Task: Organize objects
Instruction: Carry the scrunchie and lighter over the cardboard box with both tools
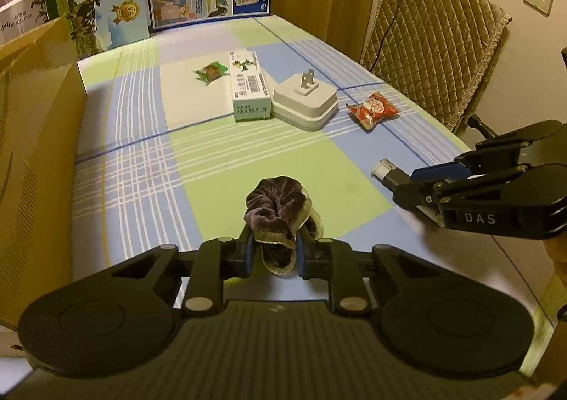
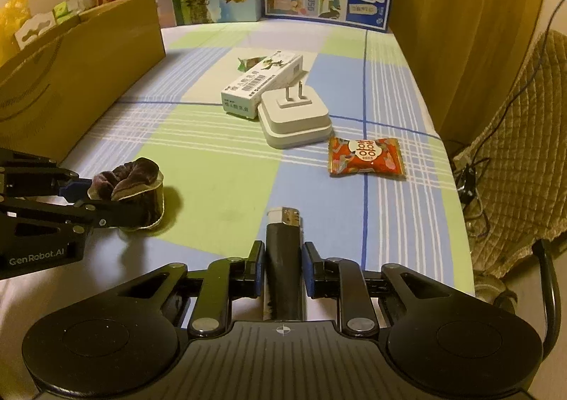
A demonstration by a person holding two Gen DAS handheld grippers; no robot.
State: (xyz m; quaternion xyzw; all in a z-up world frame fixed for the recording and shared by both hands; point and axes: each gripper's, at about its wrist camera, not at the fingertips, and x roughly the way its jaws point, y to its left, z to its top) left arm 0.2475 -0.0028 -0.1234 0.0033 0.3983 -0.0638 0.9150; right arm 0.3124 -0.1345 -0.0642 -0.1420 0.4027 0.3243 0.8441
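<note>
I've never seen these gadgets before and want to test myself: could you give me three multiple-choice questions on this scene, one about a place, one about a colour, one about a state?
1. What lies right beside the white plug adapter?
A. a long white box
B. a spoon
C. a cup

2. What colour is the snack packet?
A. green
B. red
C. black

3. What is the left gripper doing?
A. hanging open
B. gripping a scrunchie
C. holding a box

Answers:
1 A, the long white box touches the adapter.
2 B, its wrapper is red.
3 B, the fingers pinch the purple scrunchie.
</note>
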